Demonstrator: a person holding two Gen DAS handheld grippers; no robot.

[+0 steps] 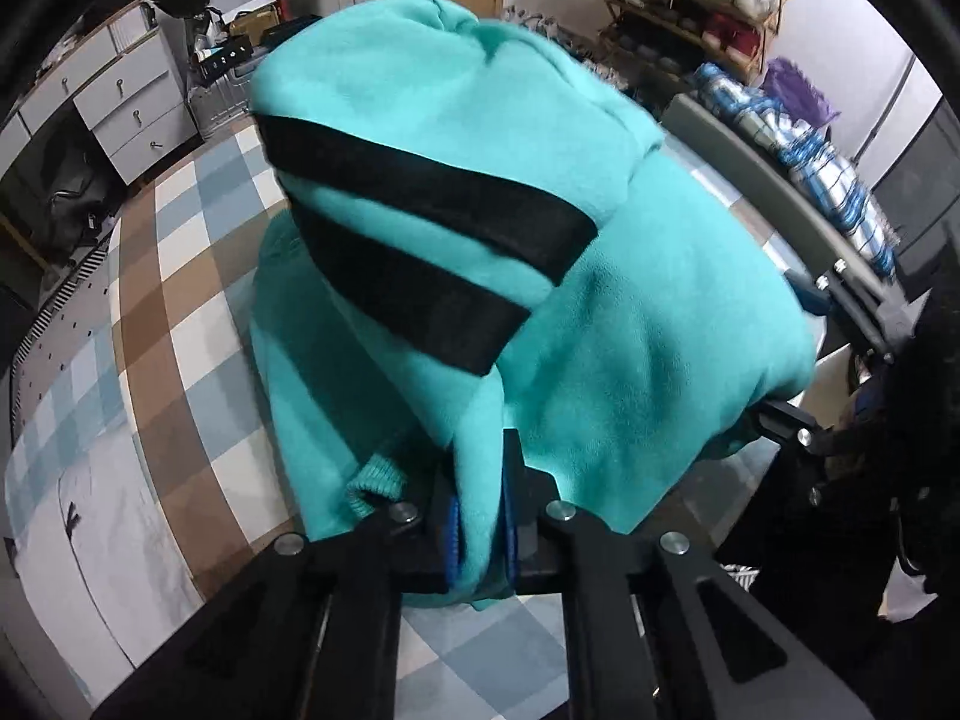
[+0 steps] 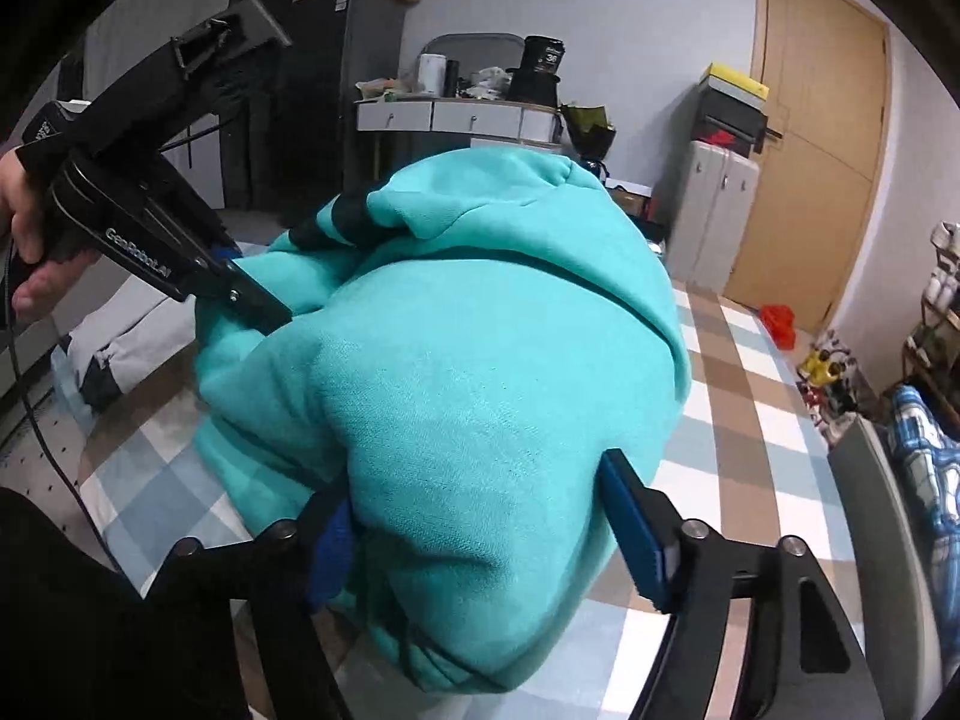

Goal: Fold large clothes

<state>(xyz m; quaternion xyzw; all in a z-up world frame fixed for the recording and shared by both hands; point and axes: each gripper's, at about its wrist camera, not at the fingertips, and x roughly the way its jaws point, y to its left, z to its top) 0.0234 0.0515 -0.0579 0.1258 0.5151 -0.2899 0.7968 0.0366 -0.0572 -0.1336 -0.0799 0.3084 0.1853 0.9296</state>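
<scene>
Your left tongs are pressed together on a fold of the teal sweatshirt, blue pads pinching cloth between them. In the right wrist view the same tool reads "GenRobot.AI" in white on its black body, w/ your left hand on the grip and its tip buried in the garment's left side. Your right tongs stand wide around a thick bundle of the sweatshirt; both blue pads touch the cloth, so they're pinching the bulk. The sweatshirt is bunched in a big mound, lifted at both tools, w/ the rest draped over the checked blue, brown and white cover beneath. Two black stripes cross a sleeve in the left wrist view. Other writing: "36" on a black cylinder atop the white drawer unit. Around: wooden door, grey locker, shoe rack, plaid blue cloth on a grey rail. The mound blocks most of the view ahead in both cams.
</scene>
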